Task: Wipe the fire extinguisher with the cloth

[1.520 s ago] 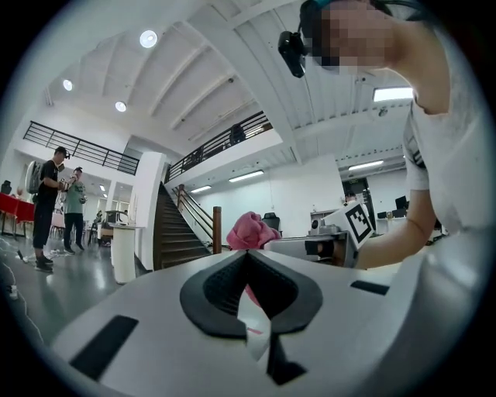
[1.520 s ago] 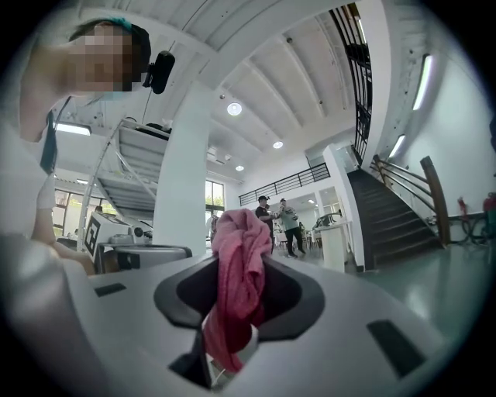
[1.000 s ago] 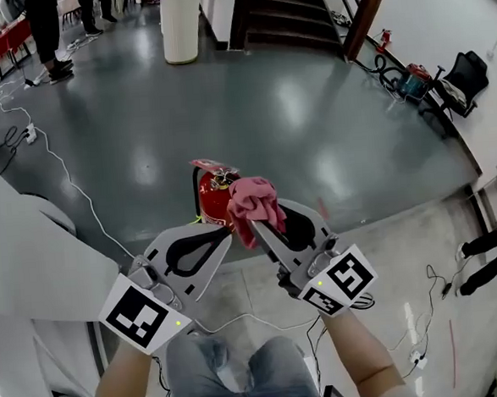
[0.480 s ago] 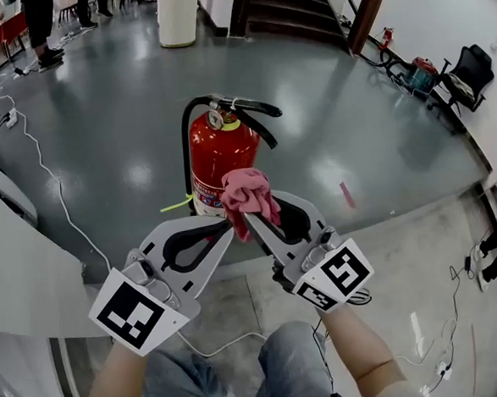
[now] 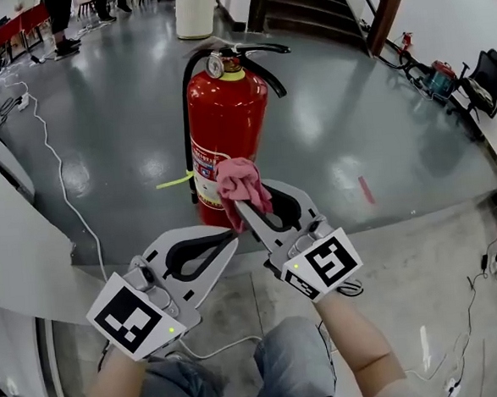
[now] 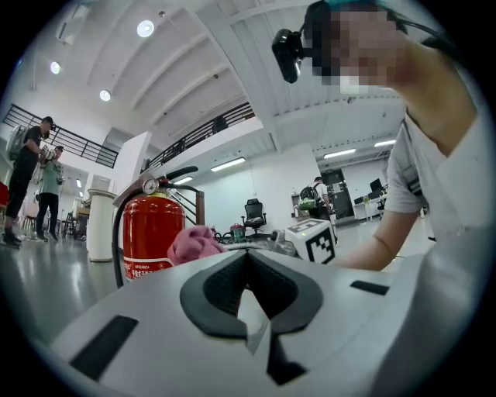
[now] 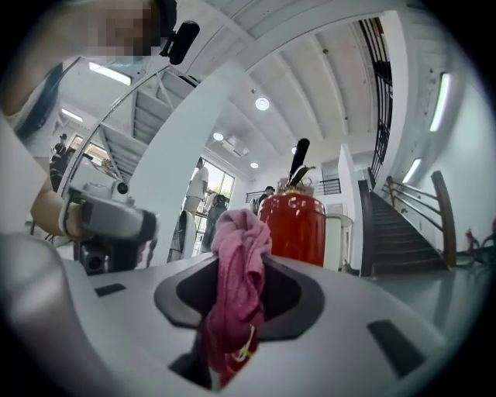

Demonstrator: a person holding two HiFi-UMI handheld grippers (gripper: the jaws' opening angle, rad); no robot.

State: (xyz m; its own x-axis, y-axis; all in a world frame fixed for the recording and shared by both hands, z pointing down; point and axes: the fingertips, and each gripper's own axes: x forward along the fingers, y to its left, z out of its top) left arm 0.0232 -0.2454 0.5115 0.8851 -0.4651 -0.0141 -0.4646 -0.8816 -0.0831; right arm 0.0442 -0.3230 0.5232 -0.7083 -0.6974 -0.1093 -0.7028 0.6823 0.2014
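Observation:
A red fire extinguisher [image 5: 226,119] with a black hose and handle stands upright on the grey floor; it also shows in both gripper views [image 6: 153,236] [image 7: 298,229]. My right gripper [image 5: 245,204] is shut on a pink cloth [image 5: 241,184], which bunches out past the jaws [image 7: 239,287] in front of the extinguisher's lower body. Whether the cloth touches the cylinder I cannot tell. My left gripper [image 5: 232,235] is shut with nothing in it, low and left of the right one, its tip just short of the extinguisher's base. The cloth [image 6: 195,244] shows beyond its jaws.
A white cable [image 5: 57,194] runs over the floor at left, beside a white curved surface [image 5: 13,235]. A white column [image 5: 197,10] and a staircase [image 5: 303,3] stand behind. Tools and a chair [image 5: 452,77] line the right wall. People stand at the far left.
The extinguisher has come nearer and larger in view. Both grippers have closed in on it, and the cloth now sits against its lower body instead of its top.

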